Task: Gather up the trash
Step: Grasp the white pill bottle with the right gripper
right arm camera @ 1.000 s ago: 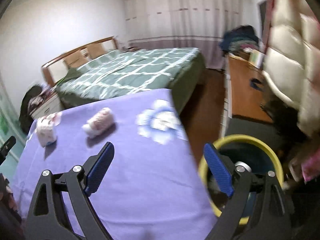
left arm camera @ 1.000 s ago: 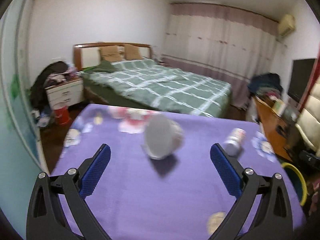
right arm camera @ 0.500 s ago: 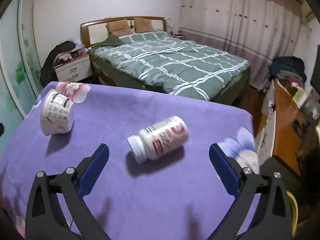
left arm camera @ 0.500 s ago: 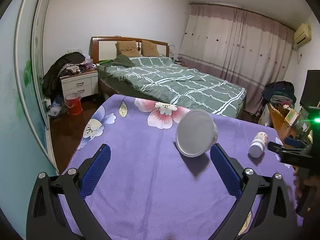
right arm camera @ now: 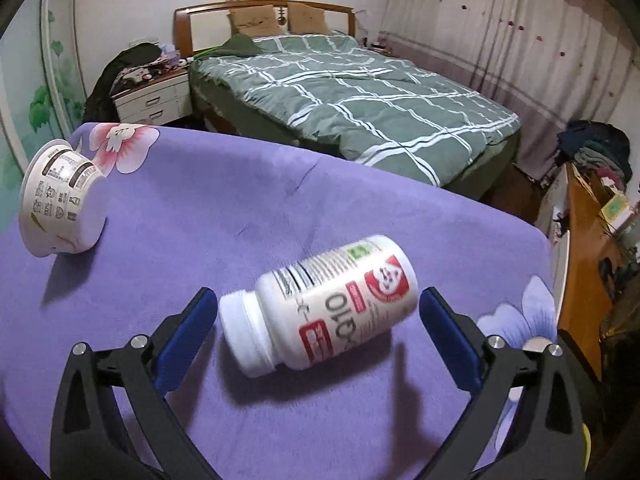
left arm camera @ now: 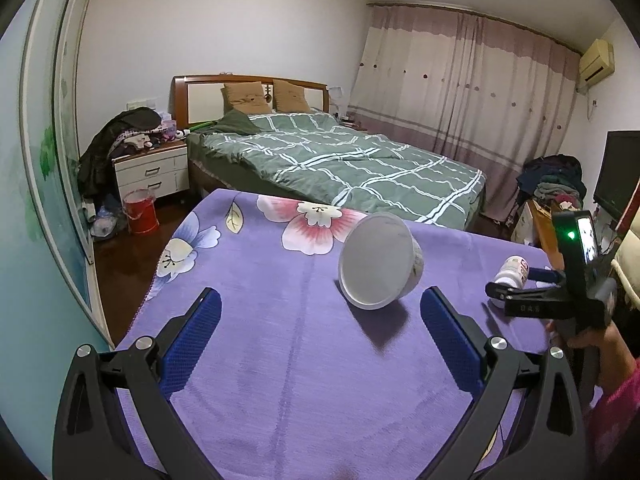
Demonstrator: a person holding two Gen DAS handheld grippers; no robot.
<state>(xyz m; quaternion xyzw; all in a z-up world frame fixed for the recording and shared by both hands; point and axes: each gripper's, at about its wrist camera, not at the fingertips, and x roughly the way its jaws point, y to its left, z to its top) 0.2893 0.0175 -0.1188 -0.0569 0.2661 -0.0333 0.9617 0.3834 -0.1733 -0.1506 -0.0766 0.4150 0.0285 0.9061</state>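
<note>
Both claws wide, right gripper (right arm camera: 318, 320) straddling pill bottle (right arm camera: 320, 306), left gripper (left arm camera: 316, 318) facing tipped cup (left arm camera: 378, 260).

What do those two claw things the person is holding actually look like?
Each is a black plastic frame that forks into two arms with silver bolts, tipped with textured blue pads. The left gripper and right gripper look identical. From the left camera, the right one carries a small lit screen and green light. The person's sleeve is pink.
</note>
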